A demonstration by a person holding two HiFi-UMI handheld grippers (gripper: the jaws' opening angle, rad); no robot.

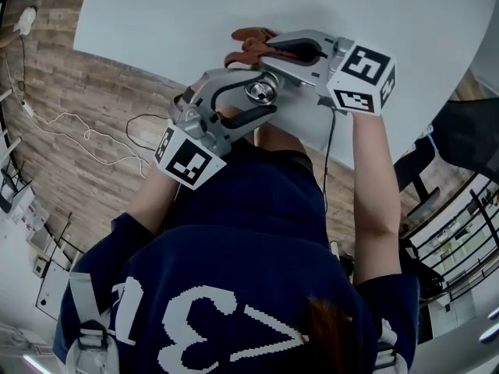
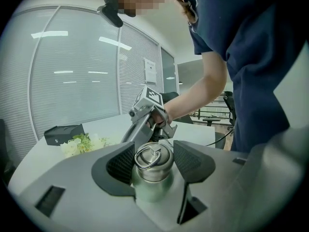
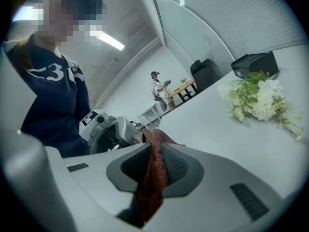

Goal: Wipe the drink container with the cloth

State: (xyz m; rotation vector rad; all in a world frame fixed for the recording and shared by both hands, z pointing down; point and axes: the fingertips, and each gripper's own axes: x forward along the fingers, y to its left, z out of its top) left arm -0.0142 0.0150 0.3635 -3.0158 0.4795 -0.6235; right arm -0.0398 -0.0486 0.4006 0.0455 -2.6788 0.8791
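A person's navy top (image 1: 234, 287) filled the foreground. Past it, the steel drink container (image 2: 152, 170) was clamped just below its ring-topped cap between the left gripper's (image 2: 153, 161) two pads. Just beside the container, the right gripper (image 3: 154, 166) pinched a rust-red cloth (image 3: 153, 178) tight. The cloth perhaps touched the container, but the grippers hid the spot. A white table (image 1: 195, 14) lay under the container. Well beyond the container were white flowers (image 3: 256, 98) and a black box (image 3: 253, 64).
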